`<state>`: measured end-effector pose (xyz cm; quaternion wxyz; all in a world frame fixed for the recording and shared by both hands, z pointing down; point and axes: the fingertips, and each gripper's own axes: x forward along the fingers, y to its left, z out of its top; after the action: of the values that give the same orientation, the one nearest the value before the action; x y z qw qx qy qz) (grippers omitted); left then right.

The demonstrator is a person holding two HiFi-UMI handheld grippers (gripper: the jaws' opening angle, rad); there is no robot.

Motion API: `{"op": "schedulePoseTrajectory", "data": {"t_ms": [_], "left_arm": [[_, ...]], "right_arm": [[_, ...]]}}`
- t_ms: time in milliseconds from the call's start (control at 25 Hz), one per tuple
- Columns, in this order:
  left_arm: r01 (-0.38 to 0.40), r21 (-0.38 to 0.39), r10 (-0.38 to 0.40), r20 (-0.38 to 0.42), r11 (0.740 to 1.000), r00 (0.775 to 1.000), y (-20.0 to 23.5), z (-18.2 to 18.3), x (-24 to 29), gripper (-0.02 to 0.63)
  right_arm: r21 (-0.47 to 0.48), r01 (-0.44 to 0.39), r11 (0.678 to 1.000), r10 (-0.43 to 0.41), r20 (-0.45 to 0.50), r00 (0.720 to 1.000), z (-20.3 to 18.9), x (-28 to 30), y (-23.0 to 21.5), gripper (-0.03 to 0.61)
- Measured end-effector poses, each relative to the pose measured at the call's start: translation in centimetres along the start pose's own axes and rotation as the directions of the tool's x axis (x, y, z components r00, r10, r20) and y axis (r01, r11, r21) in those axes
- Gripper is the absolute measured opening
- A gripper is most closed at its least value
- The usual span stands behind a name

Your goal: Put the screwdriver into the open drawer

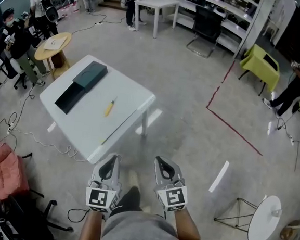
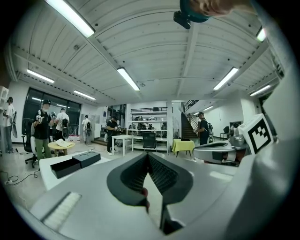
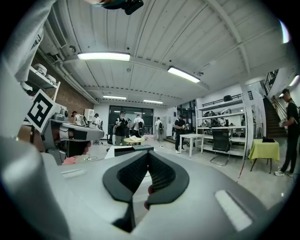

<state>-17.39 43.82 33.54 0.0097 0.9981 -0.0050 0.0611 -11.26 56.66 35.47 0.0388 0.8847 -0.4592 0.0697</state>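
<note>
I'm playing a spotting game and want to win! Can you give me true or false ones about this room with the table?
1. The yellow screwdriver lies on the white table. True.
2. The screwdriver is inside the dark drawer. False: it lies beside it, on the tabletop.
3. The left gripper holds something. False: it is shut and empty.
4. The right gripper is shut. True.
</note>
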Motion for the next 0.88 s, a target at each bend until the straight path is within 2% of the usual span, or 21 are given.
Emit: {"op": "schedulePoseTrajectory", "data": {"t_ms": [520,640,880], "left_arm": [[-0.050,-0.059,0.047,-0.042,0.997,0.998,11.6,0.0,10.8,0.012],[-0.065,-0.045,0.063,-0.048,0.997,0.997,13.9,-0.1,12.3,0.012],[-0.110,-0.064,0.109,-0.026,0.992,0.994,18.6,0.3,13.7,0.012]], "right_arm": [[-0.002,-0.074,0.997,0.074,-0.051,0.996,2.1,16.5,-2.1,0.003],[-0.015,-0.088,0.996,0.087,-0.056,0.995,2.4,19.6,-2.0,0.003],[-0.031,-0.145,0.989,0.143,-0.065,0.988,3.4,25.0,-0.8,0.003]]}}
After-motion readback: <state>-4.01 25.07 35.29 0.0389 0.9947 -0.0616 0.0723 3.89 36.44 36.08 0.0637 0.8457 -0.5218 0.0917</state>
